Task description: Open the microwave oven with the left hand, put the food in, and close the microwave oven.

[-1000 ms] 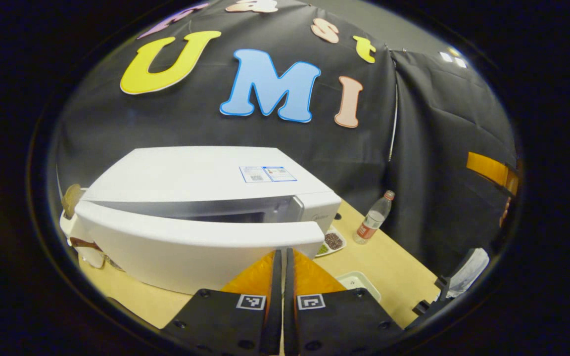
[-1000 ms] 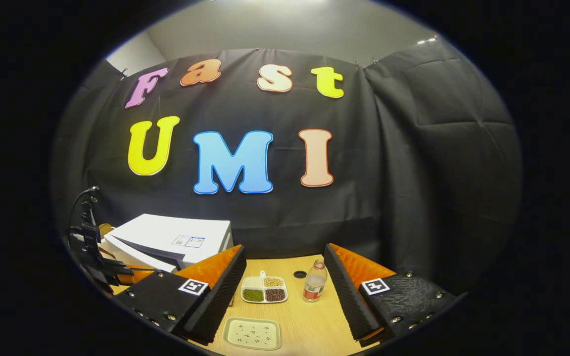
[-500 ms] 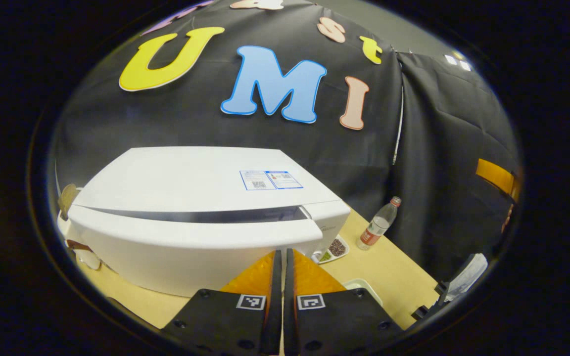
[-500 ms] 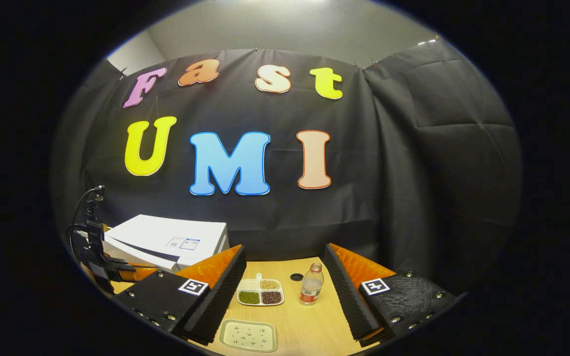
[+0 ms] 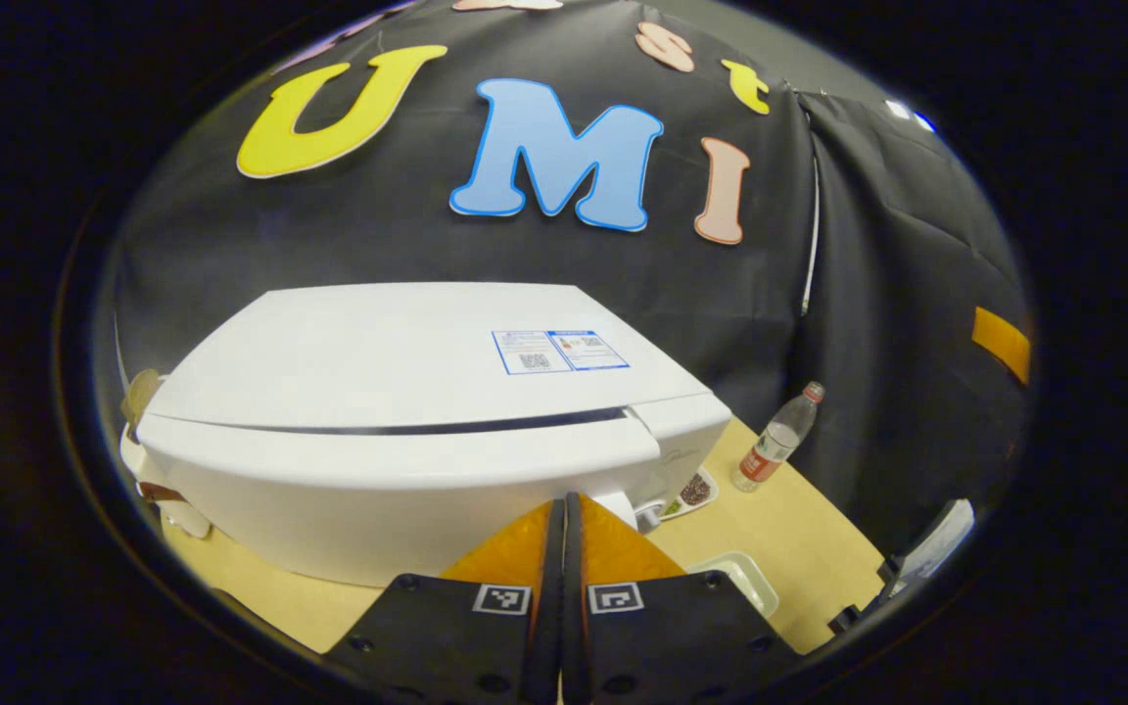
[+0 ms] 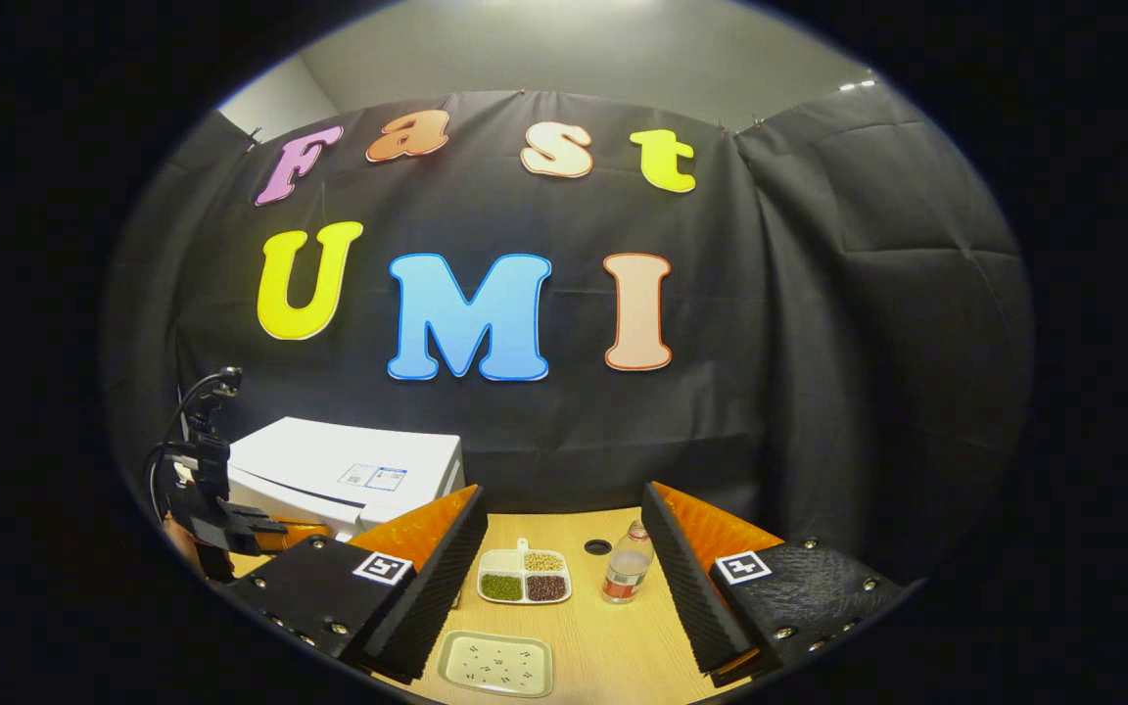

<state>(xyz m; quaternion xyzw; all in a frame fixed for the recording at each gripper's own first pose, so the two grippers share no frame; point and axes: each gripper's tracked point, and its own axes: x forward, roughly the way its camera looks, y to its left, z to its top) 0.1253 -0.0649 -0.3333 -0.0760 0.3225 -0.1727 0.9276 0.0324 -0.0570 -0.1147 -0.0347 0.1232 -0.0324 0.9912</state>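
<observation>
The white microwave (image 5: 407, 362) stands on the left of the wooden table (image 5: 779, 519). Its door (image 5: 378, 490) lies almost flat against the body, with a thin dark seam along the top edge. My left gripper (image 5: 564, 504) is shut, empty, and its tips touch the door near its right end. From the right gripper view the microwave (image 6: 349, 470) sits at the left with the left gripper (image 6: 280, 534) in front of it. My right gripper (image 6: 562, 490) hangs open above the table with nothing between its fingers. The microwave's inside is hidden.
A divided dish of beans (image 6: 523, 576) and a small bottle (image 6: 627, 575) stand ahead of the right gripper, with a pale rectangular tray (image 6: 496, 663) nearer. Black cloth walls close the back and right. A small dark hole (image 6: 597, 545) marks the tabletop.
The microwave door has swung from well ajar to nearly flush with the body, with my shut left gripper following it forward. The right gripper has barely shifted.
</observation>
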